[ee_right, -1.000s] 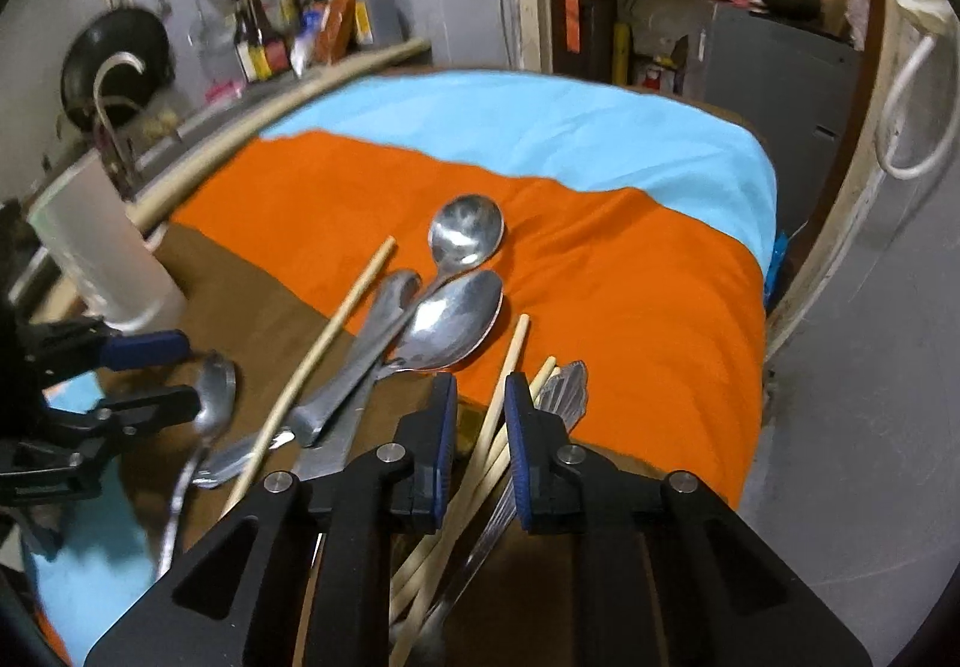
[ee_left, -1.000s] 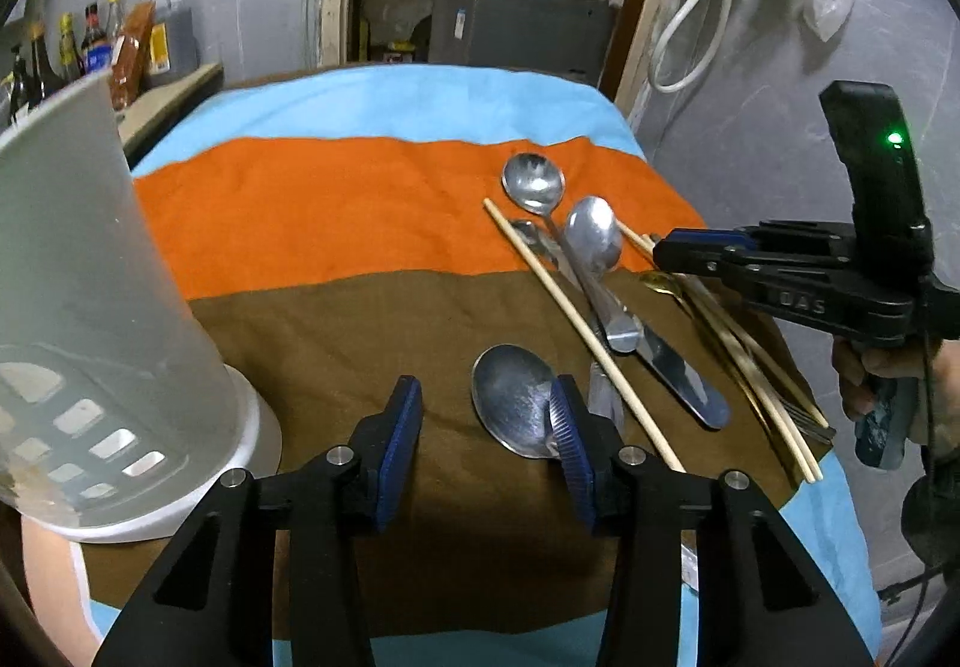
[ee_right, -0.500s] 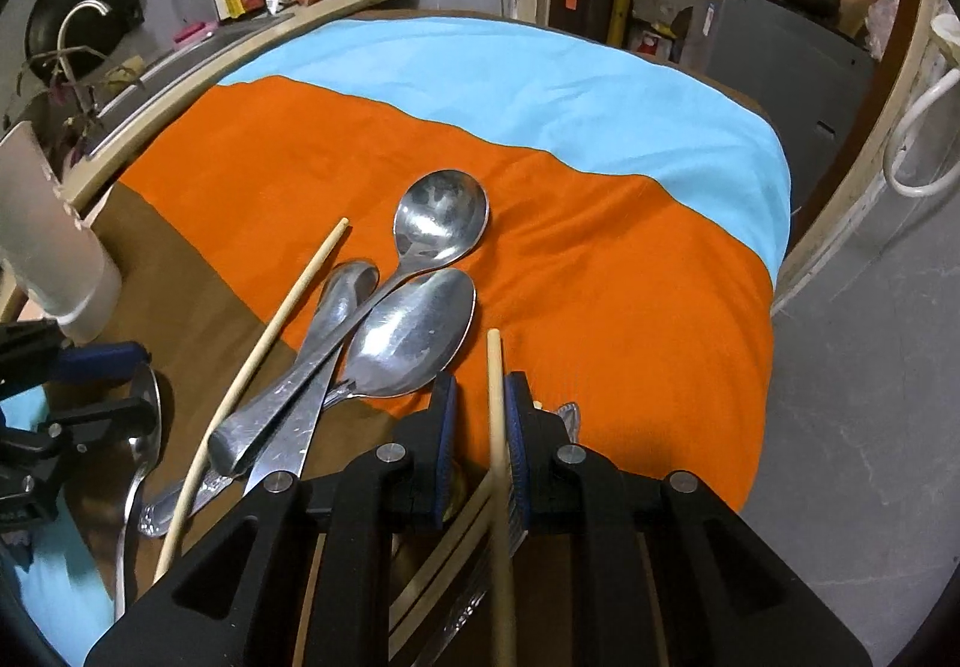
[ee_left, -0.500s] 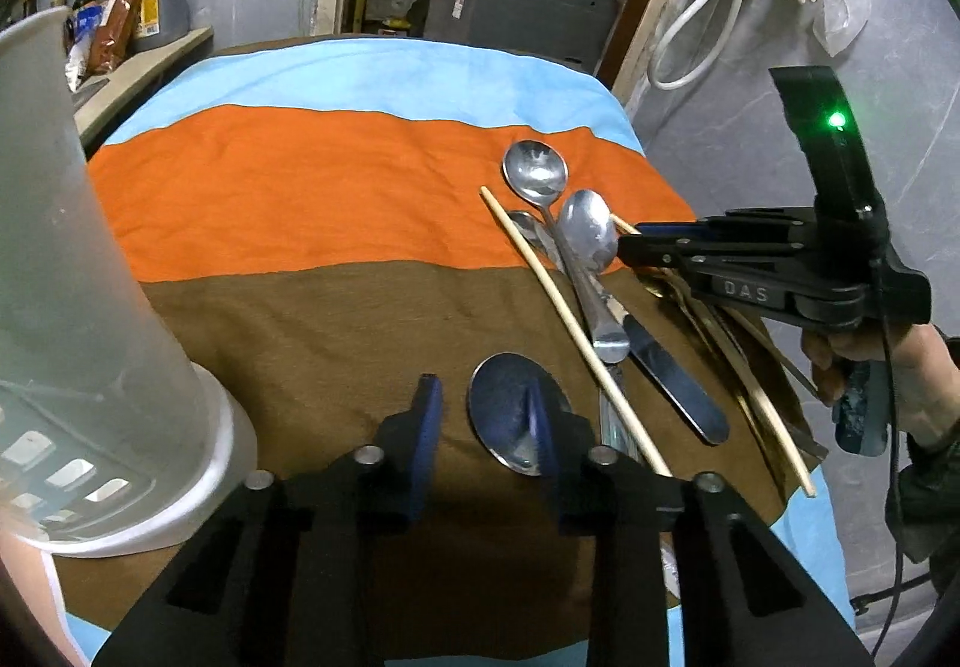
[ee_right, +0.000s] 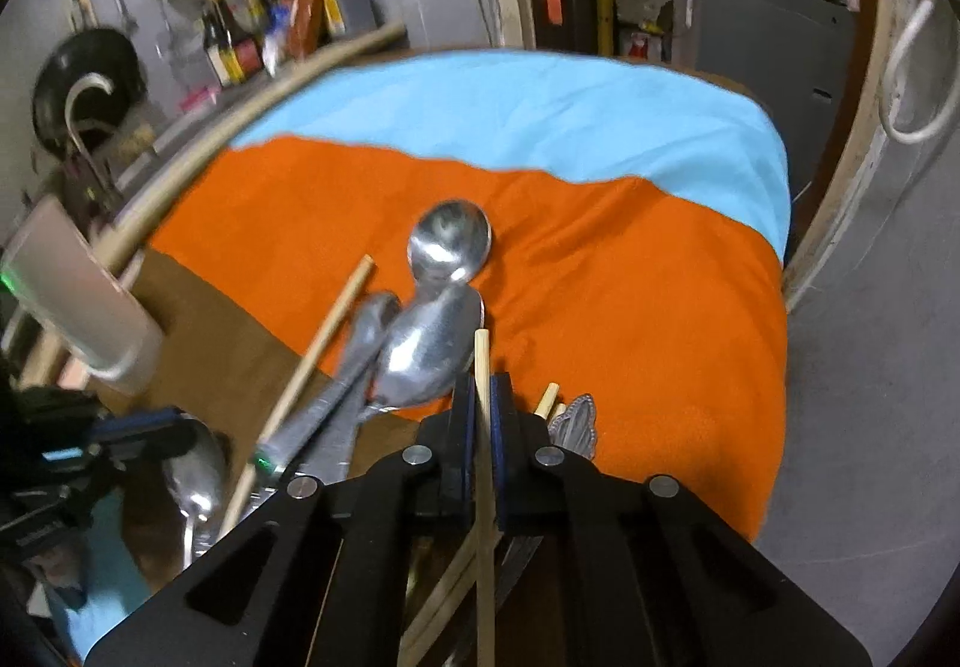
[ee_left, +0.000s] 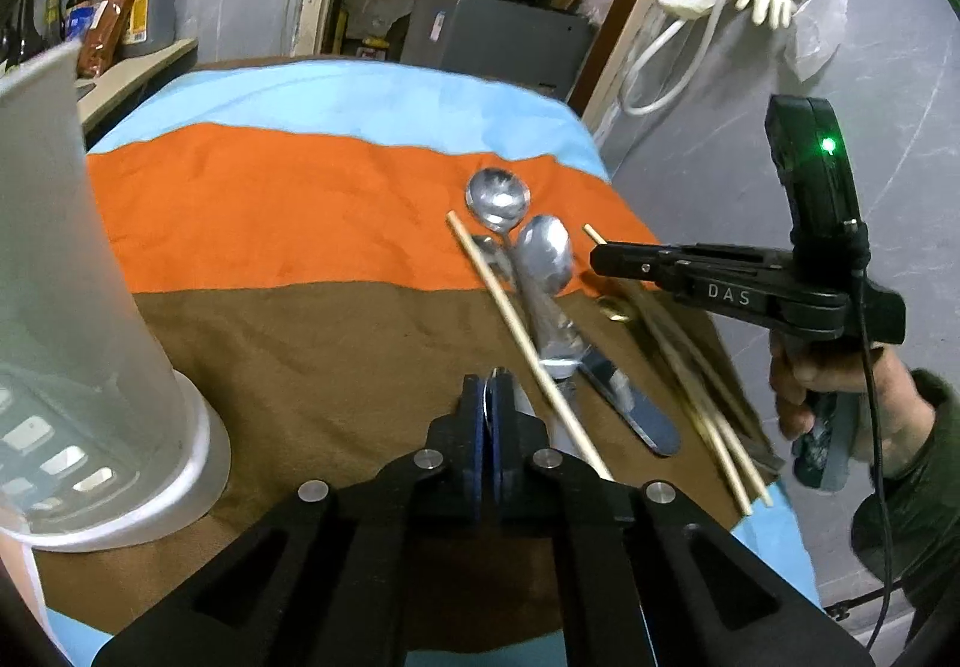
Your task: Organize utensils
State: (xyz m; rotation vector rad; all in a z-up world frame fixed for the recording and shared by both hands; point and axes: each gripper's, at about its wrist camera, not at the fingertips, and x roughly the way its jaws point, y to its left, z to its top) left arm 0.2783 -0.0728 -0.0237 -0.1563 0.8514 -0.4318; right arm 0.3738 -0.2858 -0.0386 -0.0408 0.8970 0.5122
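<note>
Spoons (ee_left: 543, 253), a butter knife (ee_left: 624, 400) and wooden chopsticks (ee_left: 522, 331) lie piled on the striped cloth. My left gripper (ee_left: 492, 385) is shut on a spoon, whose bowl (ee_right: 195, 472) shows in the right wrist view. My right gripper (ee_right: 481, 391) is shut on a chopstick (ee_right: 482, 367) that sticks out past the fingertips, lifted above the pile. It also shows in the left wrist view (ee_left: 606, 256). A white utensil holder (ee_left: 78, 307) stands at the left.
The striped cloth (ee_left: 300, 199) covers the table, with its right edge beside a grey wall. More chopsticks (ee_left: 714, 427) and a fork handle (ee_right: 576, 421) lie near the table's right edge. Bottles (ee_right: 264, 37) stand on a counter at the back left.
My left gripper closed on the near spoon's bowl. My right gripper lifted a chopstick from the pile.
</note>
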